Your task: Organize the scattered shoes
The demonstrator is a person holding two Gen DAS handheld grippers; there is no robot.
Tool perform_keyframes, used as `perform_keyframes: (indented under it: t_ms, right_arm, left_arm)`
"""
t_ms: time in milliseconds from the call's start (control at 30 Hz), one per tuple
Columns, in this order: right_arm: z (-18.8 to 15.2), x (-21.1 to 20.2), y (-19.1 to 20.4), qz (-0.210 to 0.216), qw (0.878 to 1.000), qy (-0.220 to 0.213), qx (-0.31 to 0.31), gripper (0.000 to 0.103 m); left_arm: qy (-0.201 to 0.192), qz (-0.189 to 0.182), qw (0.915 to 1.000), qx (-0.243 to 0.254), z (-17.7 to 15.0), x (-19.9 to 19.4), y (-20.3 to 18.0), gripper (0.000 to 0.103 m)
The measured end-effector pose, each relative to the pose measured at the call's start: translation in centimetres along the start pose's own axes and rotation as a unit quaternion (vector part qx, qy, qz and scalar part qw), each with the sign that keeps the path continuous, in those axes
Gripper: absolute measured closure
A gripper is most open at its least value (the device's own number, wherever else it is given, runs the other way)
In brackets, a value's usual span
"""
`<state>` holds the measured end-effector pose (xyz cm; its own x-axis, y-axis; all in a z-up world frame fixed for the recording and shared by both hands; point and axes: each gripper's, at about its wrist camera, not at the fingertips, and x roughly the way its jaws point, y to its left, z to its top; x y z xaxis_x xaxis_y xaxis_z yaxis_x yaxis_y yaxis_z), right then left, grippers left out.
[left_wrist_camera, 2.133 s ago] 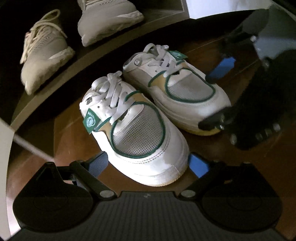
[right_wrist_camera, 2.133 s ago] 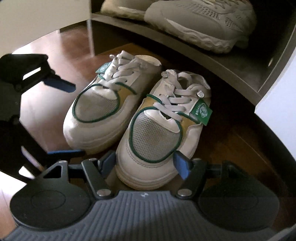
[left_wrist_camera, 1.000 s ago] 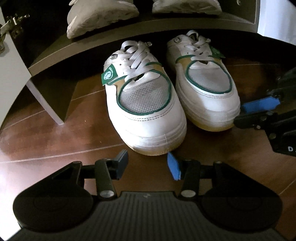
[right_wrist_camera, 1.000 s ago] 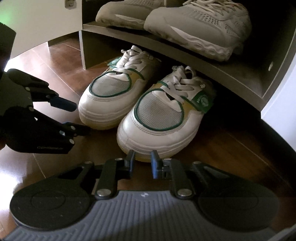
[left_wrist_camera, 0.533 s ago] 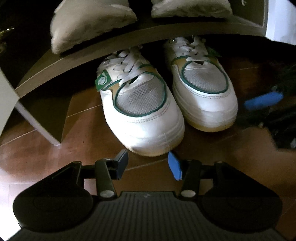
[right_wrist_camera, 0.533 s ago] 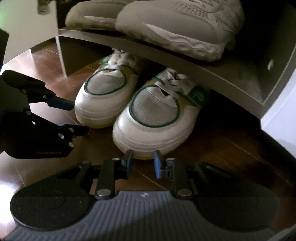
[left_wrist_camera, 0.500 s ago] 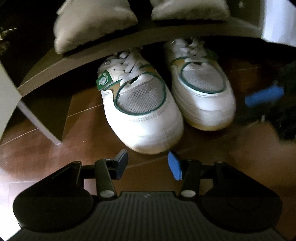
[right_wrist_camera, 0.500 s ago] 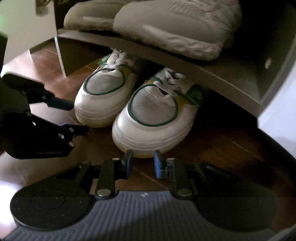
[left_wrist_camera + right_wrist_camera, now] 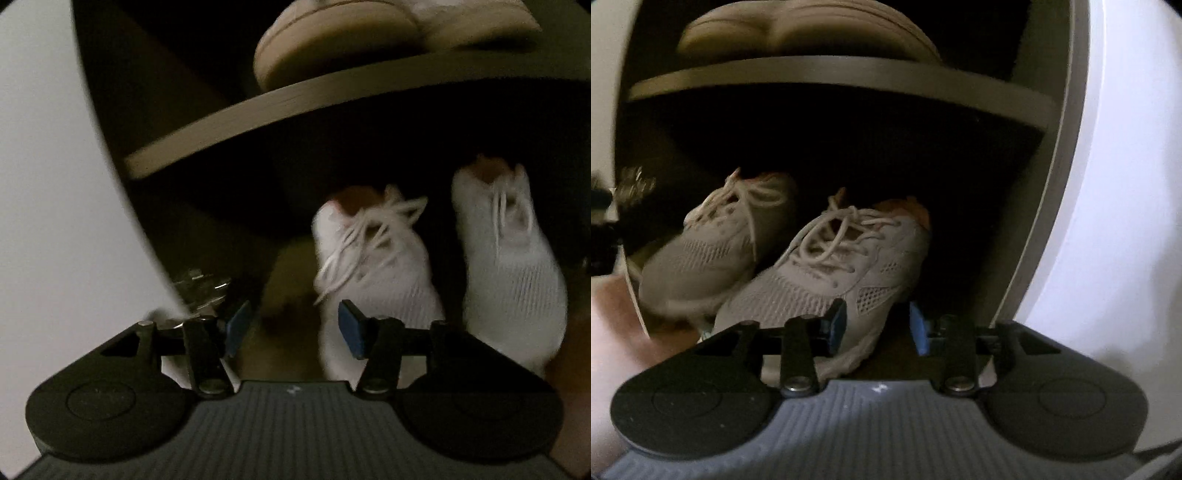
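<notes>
A pair of pale knit sneakers with orange heel linings stands on a shelf inside the shoe cabinet, toes toward me. In the left wrist view the left sneaker and the right sneaker are blurred. My left gripper is open and empty, just left of the left sneaker's toe. In the right wrist view my right gripper is open, its jaws level with the outer side of the near sneaker; the other sneaker sits to its left.
A shelf board above carries another pale pair, seen also in the right wrist view. A white cabinet door with a metal hinge stands left. A white cabinet side is on the right.
Both grippers rose from the green-trimmed sneakers on the floor to the shelf above, now facing the pale knit pair. The right gripper opened wider.
</notes>
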<state>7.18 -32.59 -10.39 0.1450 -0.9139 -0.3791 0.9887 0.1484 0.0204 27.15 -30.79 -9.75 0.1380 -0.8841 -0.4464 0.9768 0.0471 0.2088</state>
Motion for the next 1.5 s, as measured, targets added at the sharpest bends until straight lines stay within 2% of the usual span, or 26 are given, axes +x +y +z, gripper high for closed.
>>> perform_keyframes:
  t_ms: [67,100,133,167,233,267,333,400,467,500,533,567,633,733,833,867,933,1000,1067,1133,1200,1267,1300,1400,1467,1500]
  right_arm:
    - [0.4,0.0,-0.1,0.014,0.999,-0.004,0.03,0.053]
    - [0.6,0.0,0.2,0.018,0.999,-0.008,0.031,0.04]
    - [0.6,0.1,0.6,0.017,1.0,-0.008,0.023,0.029]
    - [0.6,0.3,1.0,0.016,1.0,-0.007,0.015,0.024]
    - [0.4,0.9,2.2,0.017,1.0,0.001,-0.014,0.006]
    - [0.1,1.0,2.6,0.016,0.999,0.004,-0.032,0.004]
    - [-0.6,1.4,3.4,-0.003,0.998,0.01,-0.059,0.005]
    - [-1.1,2.0,3.7,0.015,0.998,0.013,-0.061,0.009]
    - [-1.3,2.3,3.8,0.01,0.998,0.003,-0.07,0.01]
    - [-1.3,2.5,4.1,0.014,0.997,-0.005,-0.081,0.013]
    - [-1.4,2.6,4.4,0.018,0.995,-0.012,-0.092,0.029]
    - [-1.3,2.7,4.4,0.038,0.994,-0.011,-0.099,0.03]
    - [-1.2,2.6,4.3,0.04,0.992,-0.013,-0.115,0.031]
    - [-0.6,2.4,3.6,0.048,0.992,-0.002,-0.12,0.032]
    - [0.1,1.9,2.9,0.053,0.994,0.017,-0.094,0.025]
    - [0.3,1.7,2.7,0.054,0.995,0.023,-0.081,0.024]
    - [0.4,0.8,2.8,0.032,0.998,-0.004,-0.058,0.022]
    - [0.5,0.8,3.0,0.022,0.998,-0.015,-0.048,0.017]
    - [0.6,1.1,3.3,0.014,0.999,-0.014,-0.04,0.016]
    - [0.7,2.2,3.4,0.004,1.0,-0.002,-0.03,0.016]
    - [0.7,2.8,3.2,-0.009,1.0,0.015,-0.023,0.015]
    - [0.4,3.9,2.6,-0.009,0.999,0.039,0.002,0.009]
    - [0.4,4.1,2.4,-0.002,0.999,0.042,0.005,0.008]
    - [0.7,5.0,2.1,0.02,0.999,0.046,0.016,0.008]
    - [0.9,5.5,1.9,0.036,0.998,0.049,0.018,0.011]
    - [0.9,5.6,1.7,0.05,0.998,0.044,0.009,0.016]
  left_arm:
    - [0.006,-0.024,0.9989,-0.04,1.0,1.3,0.0,0.044]
    - [0.006,-0.032,0.9985,-0.045,1.2,1.7,-0.1,0.043]
    - [0.007,-0.043,0.9979,-0.048,1.5,2.4,-0.4,0.039]
    - [0.01,-0.049,0.9977,-0.046,1.6,2.8,-0.6,0.037]
    - [0.017,-0.061,0.9971,-0.043,1.7,3.7,-0.9,0.031]
    - [0.019,-0.065,0.9967,-0.045,1.9,4.1,-0.8,0.024]
    - [0.023,-0.074,0.996,-0.044,2.0,4.5,-0.6,0.021]
    - [0.02,-0.08,0.9961,-0.031,2.0,4.7,-0.6,0.019]
    - [0.018,-0.086,0.9961,-0.007,2.1,4.9,-1.0,0.019]
    - [0.022,-0.096,0.9952,0.003,2.1,5.1,-1.2,0.019]
    - [0.026,-0.103,0.9942,0.011,2.2,5.3,-1.5,0.02]
    - [0.033,-0.111,0.993,0.023,2.1,5.6,-1.8,0.021]
    - [0.044,-0.122,0.9903,0.05,1.9,6.1,-2.8,0.022]
    - [0.037,-0.114,0.991,0.058,1.3,6.4,-3.4,0.022]
    - [0.019,-0.113,0.9933,0.011,0.9,5.3,-2.7,0.026]
    - [0.004,-0.104,0.9946,-0.01,0.8,4.4,-2.4,0.026]
    - [-0.028,-0.077,0.9954,-0.05,0.4,2.1,-1.7,0.026]
    - [-0.042,-0.054,0.9958,-0.06,-0.2,0.4,-1.6,0.026]
    - [-0.056,-0.013,0.9965,-0.061,-1.9,-2.0,-1.7,0.025]
    - [-0.047,-0.012,0.9967,-0.065,-2.7,-2.6,-1.2,0.025]
    - [-0.017,-0.016,0.997,-0.074,-4.7,-2.2,-1.2,0.025]
    - [0.003,-0.023,0.9966,-0.079,-5.8,-2.2,-1.0,0.025]
    - [0.015,-0.033,0.9966,-0.074,-6.7,-1.8,-1.5,0.025]
    - [0.015,-0.03,0.9983,-0.048,-7.1,-2.9,-2.6,0.025]
    - [0.018,-0.032,0.9982,-0.048,-6.9,-2.4,-2.7,0.025]
    - [0.019,-0.033,0.9981,-0.049,-6.9,-2.1,-2.7,0.025]
